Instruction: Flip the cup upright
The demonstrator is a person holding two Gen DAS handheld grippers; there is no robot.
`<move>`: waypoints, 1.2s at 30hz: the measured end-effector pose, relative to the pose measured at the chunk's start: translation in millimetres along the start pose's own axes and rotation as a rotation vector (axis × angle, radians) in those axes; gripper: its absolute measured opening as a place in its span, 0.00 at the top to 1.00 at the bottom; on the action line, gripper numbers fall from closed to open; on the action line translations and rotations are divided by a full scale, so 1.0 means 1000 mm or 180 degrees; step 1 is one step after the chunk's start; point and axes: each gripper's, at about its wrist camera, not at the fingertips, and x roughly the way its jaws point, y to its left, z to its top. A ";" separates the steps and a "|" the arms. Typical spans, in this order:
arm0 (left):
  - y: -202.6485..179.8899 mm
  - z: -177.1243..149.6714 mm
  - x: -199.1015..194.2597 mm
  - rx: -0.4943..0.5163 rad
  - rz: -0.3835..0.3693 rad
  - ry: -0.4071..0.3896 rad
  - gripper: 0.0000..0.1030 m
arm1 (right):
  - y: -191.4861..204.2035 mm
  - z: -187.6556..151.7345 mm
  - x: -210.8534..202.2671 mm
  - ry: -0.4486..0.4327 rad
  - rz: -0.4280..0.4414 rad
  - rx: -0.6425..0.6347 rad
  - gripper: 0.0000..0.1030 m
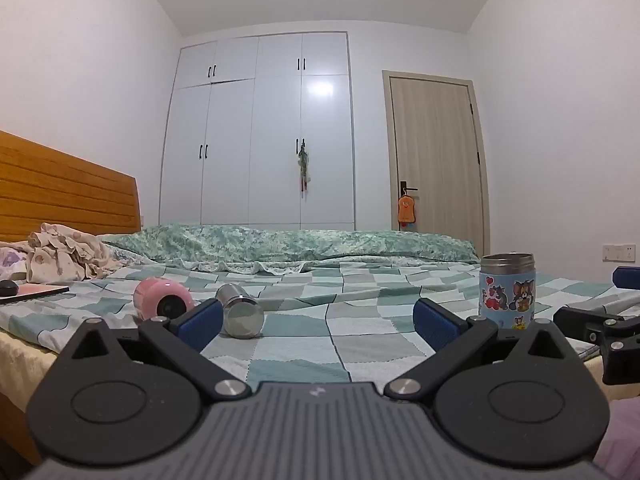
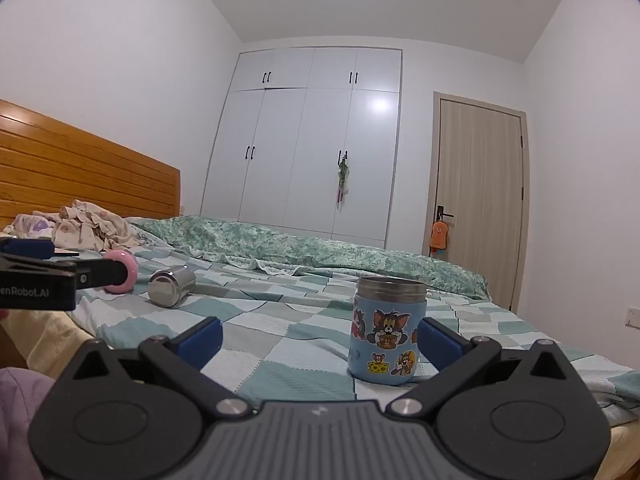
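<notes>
**bedroom_tinkerer:** So which cup is meant here? Three are seen on the checkered teal bedsheet (image 1: 304, 344). The blue cartoon-sticker cup with the steel rim (image 2: 385, 330) is already stood upright, mouth up. The small steel cylinder cup (image 1: 240, 316) and the pink round cup (image 1: 162, 300) are both lying on their sides, so one of those is probably the target. Can't be told for sure which.

**umi_lurker:** Agreed, the steel one is the best guess. In the left wrist view it's found just ahead of the left gripper (image 1: 316, 320), off toward its left finger, with the flat base turned at the camera. So the long axis is judged to run roughly away from the fingers, not across them.

**bedroom_tinkerer:** And the right gripper (image 2: 320, 338)?

**umi_lurker:** Parked by the blue cup, which is sat just inside its right finger, not pinched. The steel cup is seen well off to its left, so the left side is clearly nearer. Both sets of fingers are spread wide, nothing held.

**bedroom_tinkerer:** So a sideways shift left is likely needed, then a grasp across the barrel, since a base-on approach gives nothing to close on.
</notes>
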 end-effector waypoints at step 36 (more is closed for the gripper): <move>0.000 -0.001 -0.001 -0.0011 -0.0006 -0.0044 0.00 | 0.000 0.000 -0.001 -0.0005 -0.0001 0.0000 0.00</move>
